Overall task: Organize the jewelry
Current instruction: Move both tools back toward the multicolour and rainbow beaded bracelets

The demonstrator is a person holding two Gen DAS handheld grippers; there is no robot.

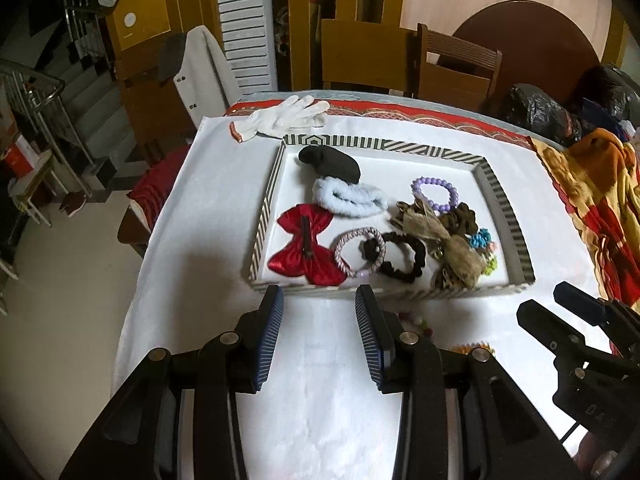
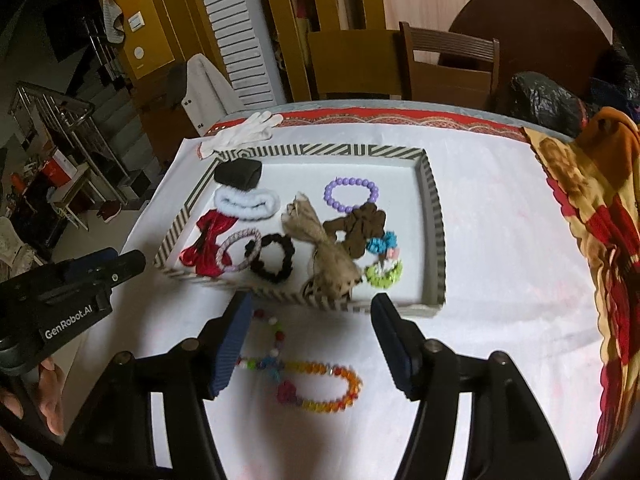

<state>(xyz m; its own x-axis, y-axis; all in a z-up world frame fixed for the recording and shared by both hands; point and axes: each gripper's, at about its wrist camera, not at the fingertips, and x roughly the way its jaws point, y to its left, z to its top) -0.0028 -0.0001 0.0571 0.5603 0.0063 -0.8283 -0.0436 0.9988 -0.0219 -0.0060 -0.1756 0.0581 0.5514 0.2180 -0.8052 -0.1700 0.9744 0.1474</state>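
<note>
nearest the right wrist camera, the right gripper (image 2: 312,332) hangs with its blue-padded tongs spread wide and gripping nothing, above the white tablecloth (image 2: 500,280). between and just beyond those tongs lie an orange bead bracelet (image 2: 336,386) and a multicoloured bead string (image 2: 272,340), both on the cloth, outside the tray and just near of its front wall. a pink piece (image 2: 287,393) sits at the bracelet's left end.

left gripper (image 1: 319,322) is likewise spread apart and empty, its tips close to the near wall of the striped tray (image 1: 520,240).

inside the tray: a red bow clip (image 1: 306,246) at the near left, a pink woven bracelet (image 1: 358,252) beside it overlapping a black scrunchie (image 1: 400,256), a pale blue fluffy band (image 1: 348,202) farther back, a black fabric piece (image 1: 332,164) at the far left corner, a purple bead bracelet (image 1: 436,194) toward the far right, a tan bow (image 1: 444,244) and brown scrunchie (image 2: 356,226) in the middle right, and small blue (image 2: 380,242) and green scrunchies (image 2: 384,274) at the near right.

a white glove (image 1: 288,116) lies beyond the tray's far left corner. an orange patterned blanket (image 2: 600,220) covers the table's right edge.
</note>
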